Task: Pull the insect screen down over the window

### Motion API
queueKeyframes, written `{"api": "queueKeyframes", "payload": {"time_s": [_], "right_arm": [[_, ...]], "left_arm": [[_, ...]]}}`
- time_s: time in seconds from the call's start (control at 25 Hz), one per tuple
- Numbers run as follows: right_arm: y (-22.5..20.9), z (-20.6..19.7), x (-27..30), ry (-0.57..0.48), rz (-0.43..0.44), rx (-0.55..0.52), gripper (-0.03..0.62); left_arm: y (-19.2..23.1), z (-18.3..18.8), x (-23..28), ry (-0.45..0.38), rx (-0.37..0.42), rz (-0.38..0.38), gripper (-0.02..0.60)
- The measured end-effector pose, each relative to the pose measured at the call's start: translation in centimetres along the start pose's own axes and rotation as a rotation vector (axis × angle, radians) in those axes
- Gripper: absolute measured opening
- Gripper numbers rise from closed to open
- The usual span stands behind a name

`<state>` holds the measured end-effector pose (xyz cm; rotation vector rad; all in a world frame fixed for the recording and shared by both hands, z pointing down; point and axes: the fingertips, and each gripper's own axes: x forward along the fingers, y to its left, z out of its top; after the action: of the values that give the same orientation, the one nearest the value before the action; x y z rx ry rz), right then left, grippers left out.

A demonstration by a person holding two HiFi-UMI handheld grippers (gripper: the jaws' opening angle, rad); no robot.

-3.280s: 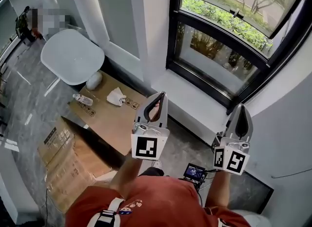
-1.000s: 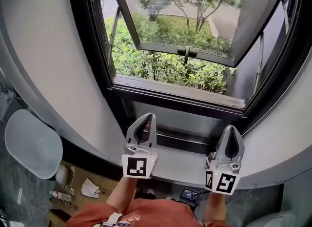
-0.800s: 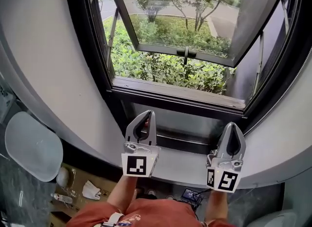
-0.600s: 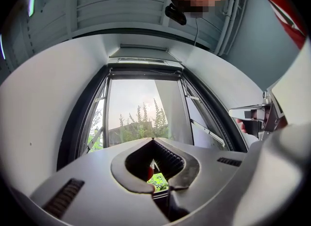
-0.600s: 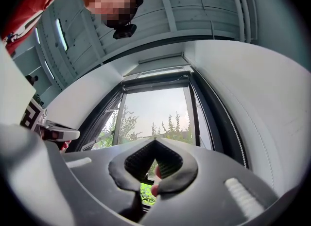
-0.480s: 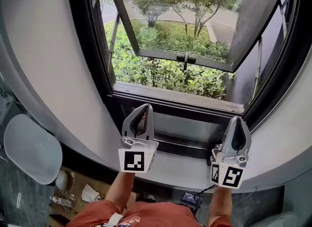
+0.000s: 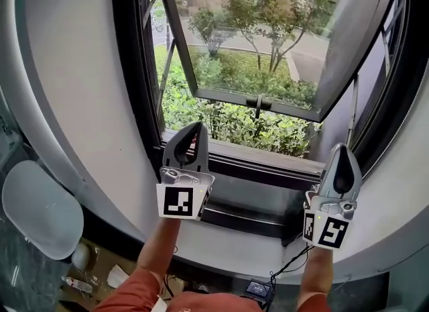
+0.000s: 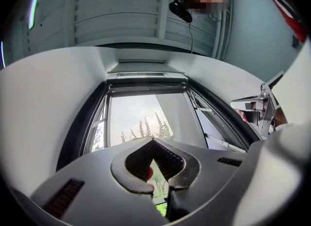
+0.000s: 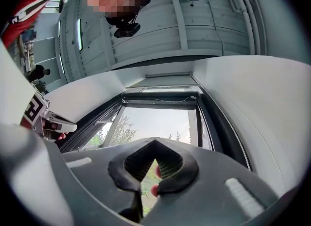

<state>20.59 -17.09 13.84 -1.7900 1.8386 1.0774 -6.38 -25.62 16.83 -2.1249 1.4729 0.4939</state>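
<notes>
A black-framed window (image 7: 131,96) stands ahead, its glass sash (image 7: 255,100) swung outward over green shrubs. My left gripper (image 7: 194,127) is shut and empty, raised in front of the sill (image 7: 268,158) at the left. My right gripper (image 7: 340,147) is also shut and empty, at the frame's lower right. Both point upward. The left gripper view looks past the closed tips (image 8: 154,141) to a dark bar (image 8: 146,90) along the window's top. The right gripper view shows that bar (image 9: 160,98) above its tips (image 9: 155,141). No screen covers the opening.
Curved white walls (image 7: 74,102) flank the window. On the floor at lower left are a white round seat (image 7: 39,210) and cardboard (image 7: 110,278). A small device with a cable (image 7: 258,289) lies below the ledge. A ribbed grey ceiling (image 8: 121,11) is overhead.
Both grippers have risen from below the sill to in front of the window opening. The head view has tilted up from the floor to the window. Both stay shut.
</notes>
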Motion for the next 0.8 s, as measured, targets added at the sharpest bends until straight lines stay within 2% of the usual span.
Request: {"api": "queueKeyframes", "payload": {"time_s": [0.16, 0.36, 0.52, 0.8], "right_arm": [[-0.7, 2.3, 3.0, -0.064, 0.008, -0.037, 0.009], [-1.0, 4.8, 6.8, -0.101, 0.071, -0.06, 0.009], [-2.1, 6.4, 9.2, -0.121, 0.069, -0.126, 0.009], [-2.7, 9.4, 13.3, -0.153, 0.079, -0.246, 0.009]], "left_arm": [[1.2, 3.3, 2.5, -0.08, 0.045, 0.005, 0.006], [2.7, 6.6, 5.0, -0.114, 0.12, 0.005, 0.006], [3.2, 9.0, 6.7, -0.144, 0.206, -0.001, 0.006], [3.5, 12.2, 10.2, -0.175, 0.282, -0.009, 0.006]]}}
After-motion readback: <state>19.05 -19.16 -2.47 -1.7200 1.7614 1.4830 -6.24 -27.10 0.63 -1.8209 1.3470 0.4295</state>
